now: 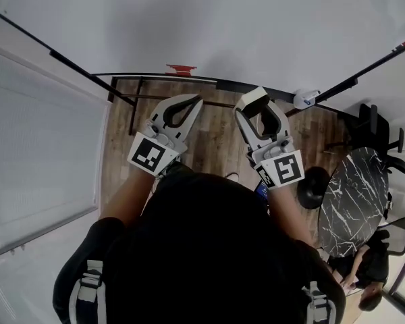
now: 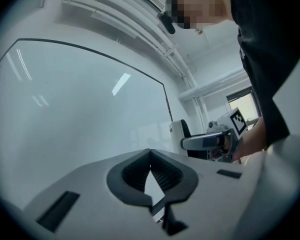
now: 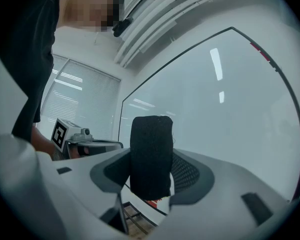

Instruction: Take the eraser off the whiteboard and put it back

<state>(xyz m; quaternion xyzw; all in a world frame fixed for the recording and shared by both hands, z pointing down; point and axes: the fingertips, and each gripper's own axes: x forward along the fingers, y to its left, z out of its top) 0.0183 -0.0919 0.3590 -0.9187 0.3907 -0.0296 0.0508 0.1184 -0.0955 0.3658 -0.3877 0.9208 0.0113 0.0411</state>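
The eraser (image 3: 151, 156), a block with black felt facing the camera, stands upright between the jaws of my right gripper (image 1: 257, 108), which is shut on it. In the head view its pale top (image 1: 254, 98) shows at the gripper's tip, just short of the whiteboard (image 1: 223, 25). My left gripper (image 1: 194, 102) is beside it on the left, also pointing at the board. Its fingertips (image 2: 150, 153) meet with nothing between them. Both grippers are held level in front of the person's chest.
The board's tray rail carries a small red thing (image 1: 181, 68) and a white fitting (image 1: 305, 98). Window blinds (image 1: 34, 154) fill the left. A dark marble round table (image 1: 354, 201), a black stool base (image 1: 314, 184) and a seated person (image 1: 364, 275) are at the right.
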